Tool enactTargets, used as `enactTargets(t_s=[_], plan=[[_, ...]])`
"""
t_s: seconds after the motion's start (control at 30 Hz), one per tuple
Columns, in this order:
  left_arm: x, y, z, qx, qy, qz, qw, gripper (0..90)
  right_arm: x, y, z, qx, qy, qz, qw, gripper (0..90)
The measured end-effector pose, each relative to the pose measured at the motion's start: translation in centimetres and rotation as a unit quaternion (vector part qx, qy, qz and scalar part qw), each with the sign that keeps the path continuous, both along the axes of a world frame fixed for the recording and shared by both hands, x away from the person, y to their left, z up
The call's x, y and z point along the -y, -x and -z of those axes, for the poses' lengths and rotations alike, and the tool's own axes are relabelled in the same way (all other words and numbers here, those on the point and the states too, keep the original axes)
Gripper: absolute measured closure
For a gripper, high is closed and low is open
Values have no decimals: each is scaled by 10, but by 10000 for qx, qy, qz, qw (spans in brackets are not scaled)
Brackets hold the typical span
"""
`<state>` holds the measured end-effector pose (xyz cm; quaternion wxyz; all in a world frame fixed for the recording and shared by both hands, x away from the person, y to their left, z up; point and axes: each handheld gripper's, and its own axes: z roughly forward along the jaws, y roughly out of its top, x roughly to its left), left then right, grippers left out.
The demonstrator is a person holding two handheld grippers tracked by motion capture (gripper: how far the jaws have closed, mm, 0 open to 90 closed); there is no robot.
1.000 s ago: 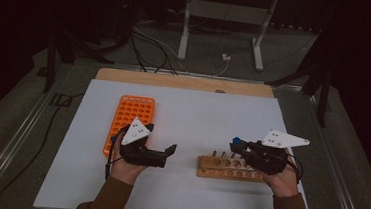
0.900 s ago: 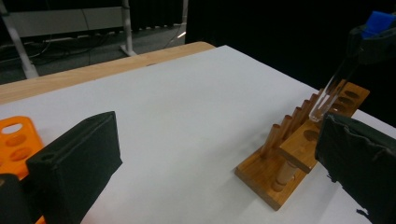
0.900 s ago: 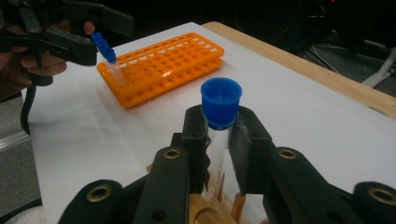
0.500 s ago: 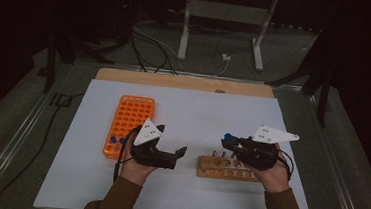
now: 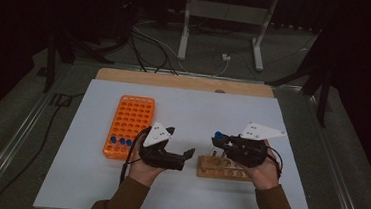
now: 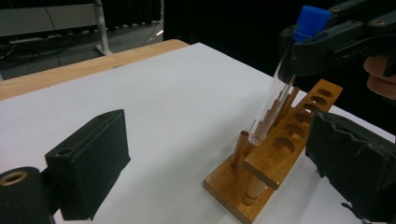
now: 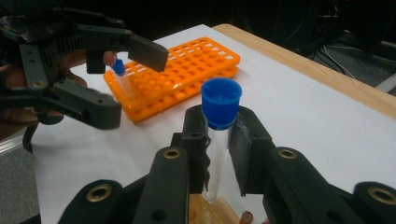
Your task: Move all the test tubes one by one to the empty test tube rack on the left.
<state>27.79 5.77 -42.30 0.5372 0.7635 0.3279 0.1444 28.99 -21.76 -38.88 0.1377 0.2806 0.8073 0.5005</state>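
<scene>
my right hand-held gripper (image 7: 219, 154) pinches the blue-capped tube (image 7: 218, 140) just above the wooden rack (image 6: 271, 154) on the desk (image 5: 193, 110). my left hand-held gripper (image 6: 224, 158), spread and empty, has just been closing slightly. next, i think, i lower the tube straight into a hole.

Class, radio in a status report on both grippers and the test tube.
Right gripper shut on blue-capped test tube, tip above wooden rack. Left gripper open, empty, jaws just closing slightly. Nothing in the way.
</scene>
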Motion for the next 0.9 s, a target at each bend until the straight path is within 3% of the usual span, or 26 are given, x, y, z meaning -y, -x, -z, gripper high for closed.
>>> enactTargets(t_s=[0.2, 0.47, 0.9], plan=[[7, 1, 2, -4, -66, 83, 9999, 94, -9, -1, 2, -45, 20, -33, 10000, 767], [16, 2, 4, 16, -115, 166, 9998, 187, -19, -2, 1, -72, 28, -119, 9999, 767], [28, 5, 7, 184, -234, 477, 9984, 591, -30, -1, 3, -127, 21, -238, 9996, 767]])
